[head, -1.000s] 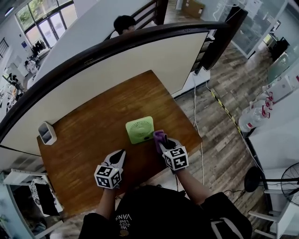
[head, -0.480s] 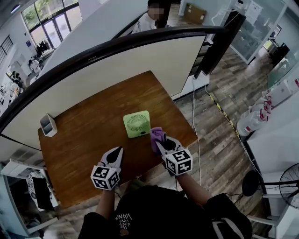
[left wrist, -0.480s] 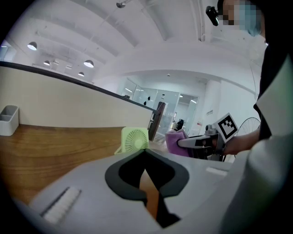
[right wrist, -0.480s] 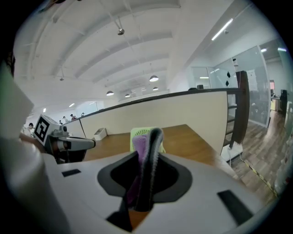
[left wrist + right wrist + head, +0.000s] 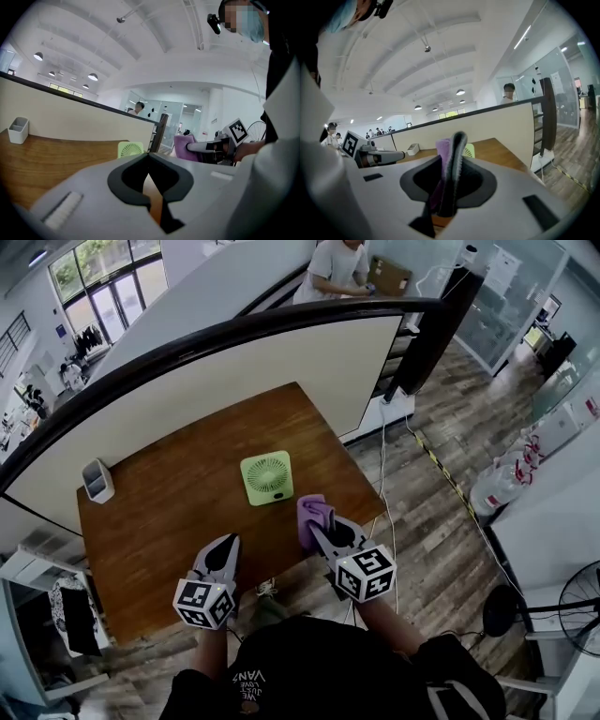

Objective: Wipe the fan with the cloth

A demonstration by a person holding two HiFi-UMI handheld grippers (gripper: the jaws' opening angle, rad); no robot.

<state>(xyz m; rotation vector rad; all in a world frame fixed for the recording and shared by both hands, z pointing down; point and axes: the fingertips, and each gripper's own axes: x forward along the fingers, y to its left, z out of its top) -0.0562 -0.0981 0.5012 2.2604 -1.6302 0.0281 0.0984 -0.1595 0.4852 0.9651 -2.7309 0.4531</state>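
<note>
Both grippers lifted and drawn back toward the body since a second ago. Left gripper [image 5: 232, 542]: fingers [image 5: 220, 559] pressed together, nothing between them. Right gripper [image 5: 317, 531]: fingers pinching the purple cloth [image 5: 313, 511]. Cloth was at the fan's edge; green fan [image 5: 266, 477] now sits ahead of the fingers, clear of the cloth, on the tabletop [image 5: 159, 512]. Wiping looks finished or paused.

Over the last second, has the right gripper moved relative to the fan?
Yes. The right gripper, shut on the cloth, has pulled back from the fan toward the table's near edge.
</note>
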